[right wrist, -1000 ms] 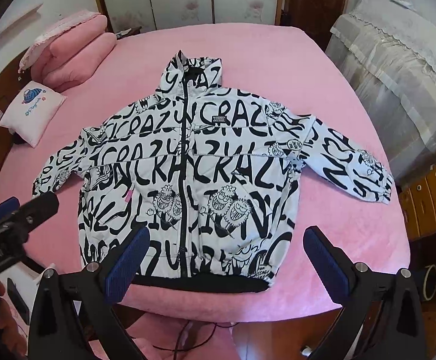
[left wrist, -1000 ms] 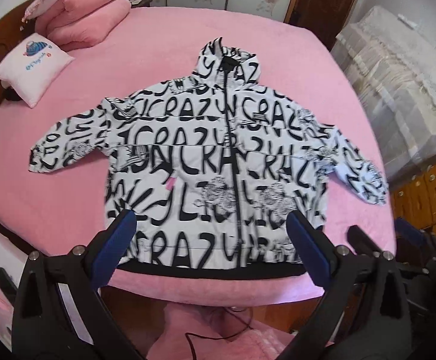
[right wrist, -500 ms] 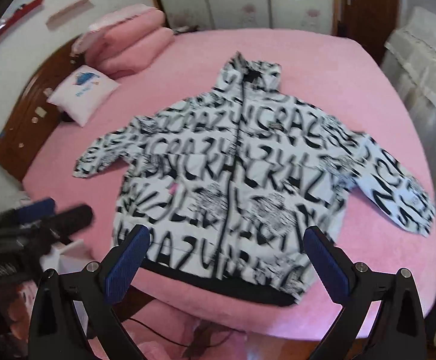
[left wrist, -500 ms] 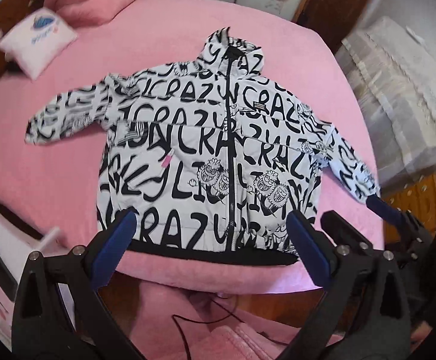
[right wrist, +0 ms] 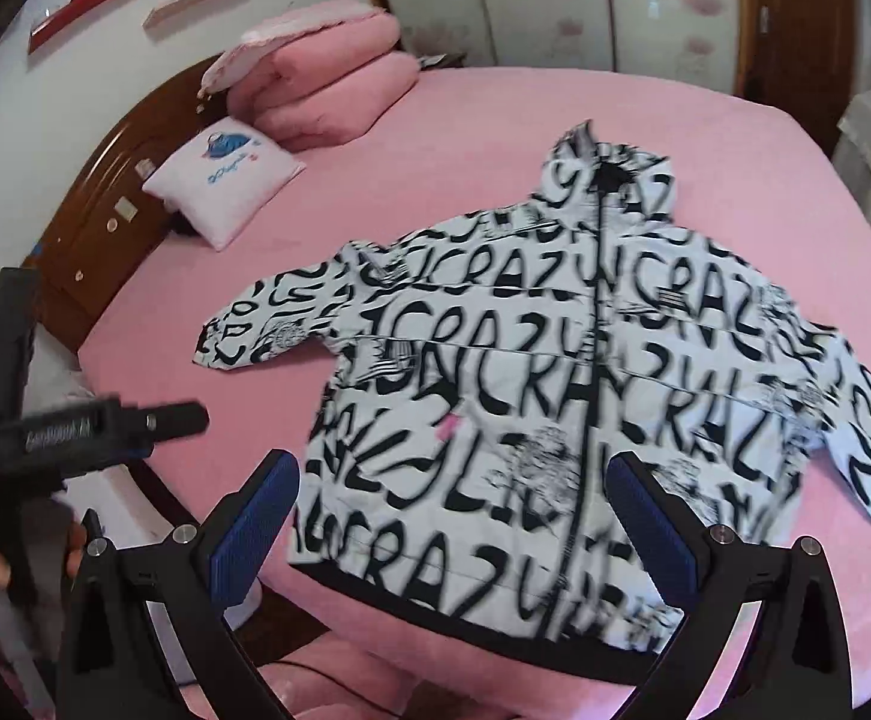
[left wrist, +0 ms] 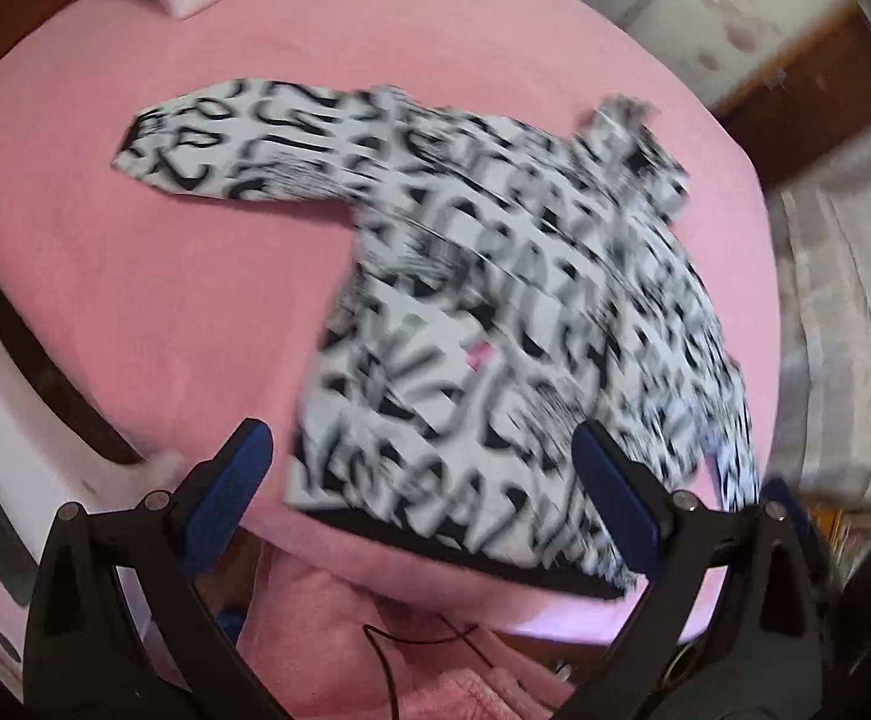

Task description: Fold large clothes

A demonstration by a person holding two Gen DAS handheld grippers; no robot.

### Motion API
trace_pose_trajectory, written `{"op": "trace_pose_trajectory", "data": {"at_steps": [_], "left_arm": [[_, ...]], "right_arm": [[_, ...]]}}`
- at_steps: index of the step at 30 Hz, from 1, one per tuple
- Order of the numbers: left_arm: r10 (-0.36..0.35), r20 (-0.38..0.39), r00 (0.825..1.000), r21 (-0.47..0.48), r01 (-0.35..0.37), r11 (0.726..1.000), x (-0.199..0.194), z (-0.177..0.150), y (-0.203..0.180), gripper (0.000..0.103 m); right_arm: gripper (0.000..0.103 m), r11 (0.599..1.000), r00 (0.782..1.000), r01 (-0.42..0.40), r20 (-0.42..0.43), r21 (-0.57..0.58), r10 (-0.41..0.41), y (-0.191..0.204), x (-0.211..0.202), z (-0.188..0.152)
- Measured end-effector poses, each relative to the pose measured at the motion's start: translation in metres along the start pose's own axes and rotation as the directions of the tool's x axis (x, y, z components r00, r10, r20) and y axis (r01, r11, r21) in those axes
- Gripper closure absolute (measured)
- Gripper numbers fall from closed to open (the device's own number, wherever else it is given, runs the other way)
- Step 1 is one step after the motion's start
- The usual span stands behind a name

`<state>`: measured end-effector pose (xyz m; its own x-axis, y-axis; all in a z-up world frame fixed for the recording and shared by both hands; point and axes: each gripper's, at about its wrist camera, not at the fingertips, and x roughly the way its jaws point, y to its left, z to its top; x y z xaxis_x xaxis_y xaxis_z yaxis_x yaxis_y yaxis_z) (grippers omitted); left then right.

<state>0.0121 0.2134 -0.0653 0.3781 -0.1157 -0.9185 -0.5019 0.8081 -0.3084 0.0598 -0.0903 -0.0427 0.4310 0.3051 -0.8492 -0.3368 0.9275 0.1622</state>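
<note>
jacket printed all over with black brush lettering, "CRAZY" readable in repeated rows across chest and hem, small blue script on white pillow illegible, white lettering on left gripper body blurred

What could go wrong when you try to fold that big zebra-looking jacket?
The jacket lies with its black hem right at the edge of the bed, so a careless tug might slide it off onto the floor. Both the left gripper and the right gripper are open and empty, and the left view is blurred, so a rushed grab could miss the cloth. The puffy, slippery-looking fabric may also spring back open.
</note>
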Motion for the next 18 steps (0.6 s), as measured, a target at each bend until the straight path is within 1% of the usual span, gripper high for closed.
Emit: {"op": "trace_pose_trajectory", "data": {"at_steps": [2, 3, 5, 7, 8, 9, 11, 13, 14, 16, 18], "left_arm": [[0.031, 0.009, 0.999, -0.048, -0.031, 0.998, 0.011, 0.031, 0.038, 0.004], [0.039, 0.009, 0.999, -0.054, -0.039, 0.998, 0.016, 0.041, 0.048, 0.004], [0.073, -0.004, 0.997, -0.072, -0.073, 0.995, 0.032, 0.071, 0.082, 0.004], [0.119, -0.020, 0.993, -0.086, -0.121, 0.989, 0.048, 0.093, 0.109, 0.004], [0.145, -0.028, 0.989, -0.102, -0.148, 0.984, 0.058, 0.107, 0.126, 0.004], [0.155, -0.035, 0.987, -0.128, -0.159, 0.979, 0.069, 0.118, 0.143, 0.004], [0.147, -0.059, 0.987, -0.184, -0.156, 0.971, 0.089, 0.133, 0.173, 0.004], [0.129, -0.082, 0.988, -0.261, -0.146, 0.954, 0.114, 0.147, 0.206, 0.004], [0.120, -0.088, 0.989, -0.303, -0.141, 0.942, 0.124, 0.153, 0.222, 0.004], [0.102, -0.105, 0.989, -0.416, -0.137, 0.899, 0.146, 0.160, 0.256, 0.004], [0.062, -0.105, 0.993, -0.547, -0.110, 0.830, 0.168, 0.165, 0.292, 0.004]], "right_arm": [[0.000, 0.999, 0.999, 0.023, -0.041, -0.022, -0.024, 0.020, 0.022, 0.012], [0.000, 0.999, 0.997, 0.027, -0.073, -0.032, -0.029, 0.029, 0.035, 0.019], [0.000, 0.998, 0.990, 0.047, -0.134, -0.039, -0.052, 0.052, 0.063, 0.031], [0.000, 0.997, 0.982, 0.068, -0.176, -0.040, -0.074, 0.067, 0.087, 0.038], [0.000, 0.997, 0.977, 0.072, -0.200, -0.040, -0.078, 0.079, 0.103, 0.044], [0.000, 0.997, 0.974, 0.071, -0.215, -0.041, -0.078, 0.086, 0.115, 0.045], [0.000, 0.997, 0.967, 0.071, -0.244, -0.043, -0.080, 0.105, 0.141, 0.051], [0.000, 0.997, 0.961, 0.062, -0.266, -0.051, -0.073, 0.120, 0.161, 0.053], [0.000, 0.997, 0.959, 0.058, -0.274, -0.058, -0.072, 0.128, 0.171, 0.054], [0.000, 0.997, 0.955, 0.043, -0.291, -0.070, -0.062, 0.146, 0.192, 0.055], [0.000, 0.997, 0.950, 0.028, -0.307, -0.078, -0.051, 0.156, 0.206, 0.053]]}}
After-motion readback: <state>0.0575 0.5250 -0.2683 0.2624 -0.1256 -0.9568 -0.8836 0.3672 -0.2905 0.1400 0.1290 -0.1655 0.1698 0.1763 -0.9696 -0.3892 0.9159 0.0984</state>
